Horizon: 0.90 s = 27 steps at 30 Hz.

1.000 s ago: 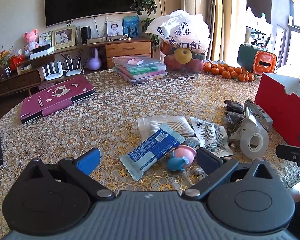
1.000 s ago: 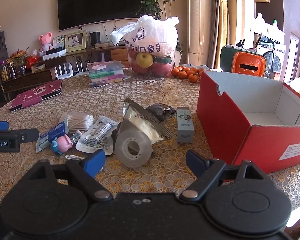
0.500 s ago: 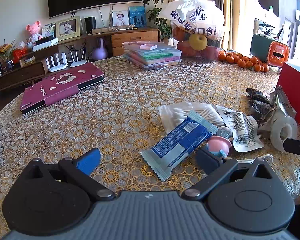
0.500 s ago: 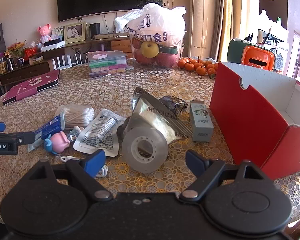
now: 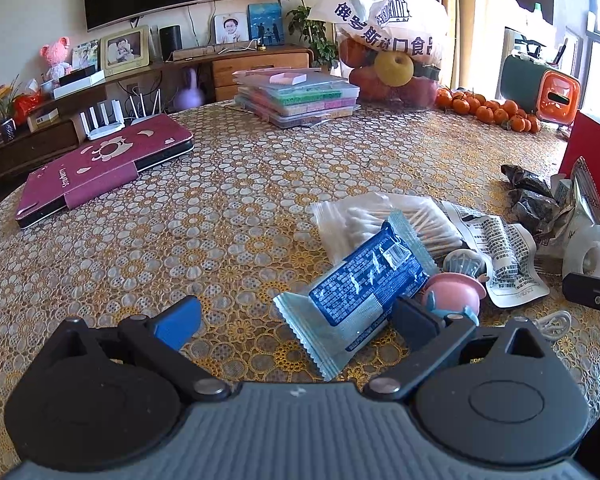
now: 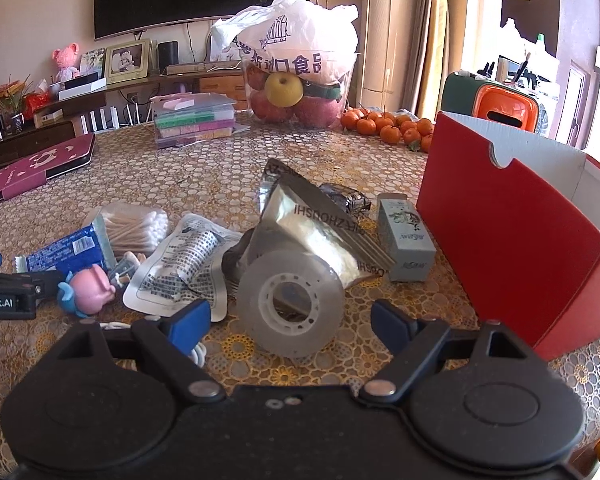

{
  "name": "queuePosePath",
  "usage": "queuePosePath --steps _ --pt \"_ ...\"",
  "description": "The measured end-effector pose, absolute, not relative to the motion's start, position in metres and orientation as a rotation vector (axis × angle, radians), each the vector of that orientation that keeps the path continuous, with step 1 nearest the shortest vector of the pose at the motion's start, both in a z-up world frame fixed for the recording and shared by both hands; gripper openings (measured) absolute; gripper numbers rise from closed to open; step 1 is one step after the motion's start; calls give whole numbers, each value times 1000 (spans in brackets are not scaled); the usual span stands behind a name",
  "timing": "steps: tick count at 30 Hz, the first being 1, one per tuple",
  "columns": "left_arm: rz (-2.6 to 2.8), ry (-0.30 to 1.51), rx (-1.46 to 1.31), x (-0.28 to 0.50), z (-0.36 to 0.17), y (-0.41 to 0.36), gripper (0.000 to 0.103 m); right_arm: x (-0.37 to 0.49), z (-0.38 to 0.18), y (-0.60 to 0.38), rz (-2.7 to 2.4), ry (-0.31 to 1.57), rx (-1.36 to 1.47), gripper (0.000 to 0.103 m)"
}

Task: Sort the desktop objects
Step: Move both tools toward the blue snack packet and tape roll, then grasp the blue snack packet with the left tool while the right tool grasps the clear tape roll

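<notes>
Right gripper [image 6: 290,322]: jaws spread wide, holding nothing. It is lined up on the translucent roll of clear adhesive tape [image 6: 290,304], which stands on edge on the table dead ahead at 12 o'clock, between the two blue fingertips [image 6: 190,326] but touching neither. Judgement: the wide opening suits the roll's broad faces, and the tape appears to be the next item for sorting.

Left gripper [image 5: 296,316]: likewise open and empty. The blue-and-pale foil snack packet [image 5: 360,286] lies flat between its fingers, toward 1 o'clock. The right fingertip is just beside the small pink-and-blue plastic toy [image 5: 452,298]; contact cannot be confirmed.

Outward from the tape: at 12 o'clock behind it leans a crumpled silver foil pouch [image 6: 312,224]. At 1 o'clock lies a small grey-green cardboard carton [image 6: 406,236]. At 2 o'clock stands the open red cardboard box [image 6: 512,232], near the clutter and evidently the receptacle. At 10 o'clock lie a printed white sachet [image 6: 184,268] and a clear bag of cotton swabs [image 6: 134,226].

View differences: the right wrist view shows the red box's open top and white inner wall; the left wrist view shows only a sliver of its red side [image 5: 594,160]. The left view alone shows the snack packet's full length. Each view catches the other gripper at its edge.

All rests on a table under a gold-patterned lace cloth [image 5: 220,208].
</notes>
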<state>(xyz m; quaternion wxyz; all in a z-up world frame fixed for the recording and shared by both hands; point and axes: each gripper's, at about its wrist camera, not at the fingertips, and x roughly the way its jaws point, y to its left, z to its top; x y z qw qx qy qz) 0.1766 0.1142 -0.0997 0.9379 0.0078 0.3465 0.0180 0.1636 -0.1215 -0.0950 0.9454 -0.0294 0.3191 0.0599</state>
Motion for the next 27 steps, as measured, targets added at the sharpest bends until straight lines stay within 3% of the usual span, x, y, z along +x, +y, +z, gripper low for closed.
queuePosePath --steps 12,17,21,24,25,26,27 --pt "-17 710 -19 184 -104 109 90 164 -97 -118 120 655 -65 86" --pt "-37 706 -22 185 -103 105 71 165 -96 -119 114 654 -62 85" --pt "-49 702 -19 185 -102 102 63 164 -96 -118 111 647 -73 83" --pt "-51 701 -20 185 -102 101 60 164 -96 -118 111 650 -77 79" --pt "-51 701 -19 185 -102 100 59 165 -96 -117 111 656 -79 72" --pt "-50 701 -19 185 -102 100 59 166 -97 -117 112 665 -81 58" --pt "-49 701 -20 185 -102 100 58 167 -98 -117 111 674 -82 59"
